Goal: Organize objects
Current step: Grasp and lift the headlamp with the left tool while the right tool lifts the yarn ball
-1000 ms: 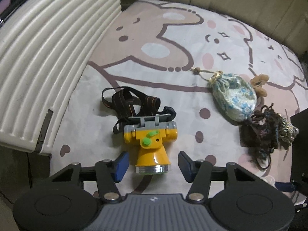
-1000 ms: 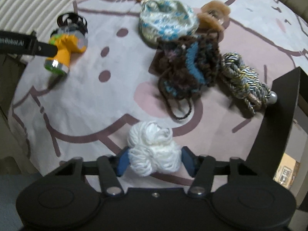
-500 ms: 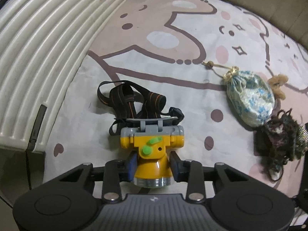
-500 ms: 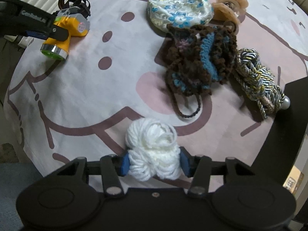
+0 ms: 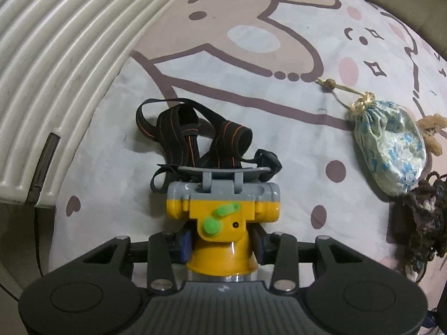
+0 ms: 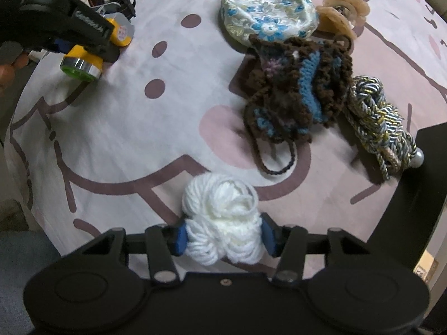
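While the left tool point(image 5: 222, 247) has its blue pads pressed against both sides of the yellow and grey plastic headlamp point(image 5: 222, 212), clamping its tapered yellow neck, the lamp's black elastic strap point(image 5: 195, 136) lies bunched on the cartoon-printed pink and white cloth point(image 5: 117, 145) just beyond it. Left of the cloth runs a ribbed cream panel point(image 5: 56, 55). Farther right on the cloth lies a blue-flowered satin drawstring pouch point(image 5: 391, 150), with a dark brown crocheted bag point(image 5: 419, 217) just below it.

From the right wrist view, the right tool point(image 6: 222, 237) is closed narrowly around a white ball of yarn point(image 6: 220, 217), its pads sinking into the strands at either side. Ahead sit the crocheted bag point(image 6: 299, 89), touching the satin pouch point(image 6: 265, 8) behind it, a tan flower-shaped hair clip point(image 6: 343, 11) beside the pouch, and a twisted silver and gold cord point(image 6: 377, 117) to the bag's right. The left tool point(image 6: 69, 28) and headlamp point(image 6: 83, 61) appear at upper left.
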Available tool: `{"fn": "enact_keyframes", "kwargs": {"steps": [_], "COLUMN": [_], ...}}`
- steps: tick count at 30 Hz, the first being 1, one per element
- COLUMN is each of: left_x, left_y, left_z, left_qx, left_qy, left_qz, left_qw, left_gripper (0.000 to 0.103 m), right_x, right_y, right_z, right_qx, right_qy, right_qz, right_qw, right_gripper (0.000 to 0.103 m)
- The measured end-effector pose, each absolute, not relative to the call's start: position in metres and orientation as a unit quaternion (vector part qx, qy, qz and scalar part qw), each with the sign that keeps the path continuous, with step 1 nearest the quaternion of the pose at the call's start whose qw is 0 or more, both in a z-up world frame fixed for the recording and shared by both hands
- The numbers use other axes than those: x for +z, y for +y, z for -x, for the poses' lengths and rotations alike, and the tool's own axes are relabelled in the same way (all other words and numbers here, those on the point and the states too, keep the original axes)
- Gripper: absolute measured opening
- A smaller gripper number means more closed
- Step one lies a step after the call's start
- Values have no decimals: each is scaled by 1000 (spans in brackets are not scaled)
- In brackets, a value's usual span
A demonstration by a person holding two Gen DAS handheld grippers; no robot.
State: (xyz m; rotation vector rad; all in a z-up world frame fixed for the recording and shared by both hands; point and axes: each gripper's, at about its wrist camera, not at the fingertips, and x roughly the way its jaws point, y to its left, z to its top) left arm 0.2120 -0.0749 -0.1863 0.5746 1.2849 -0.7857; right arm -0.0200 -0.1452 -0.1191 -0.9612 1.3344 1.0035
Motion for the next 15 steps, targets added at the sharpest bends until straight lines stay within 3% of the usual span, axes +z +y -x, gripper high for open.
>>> {"fn": "enact_keyframes", "kwargs": {"steps": [4, 15], "left_x": [-182, -136], "left_y": [-73, -54], "left_z": [-214, -211], "left_qx": [-354, -383], "left_qy": [579, 547], "left_qz": [-245, -179], "left_qw": [692, 723], "left_gripper": [41, 41], "right_x": [-113, -64], "right_y": [-147, -143], "right_z": [13, 11], "right_qx": [427, 428], "right_qy": [576, 540], "right_qz": [388, 296], "right_qw": [579, 661], "right_gripper": [44, 43]}}
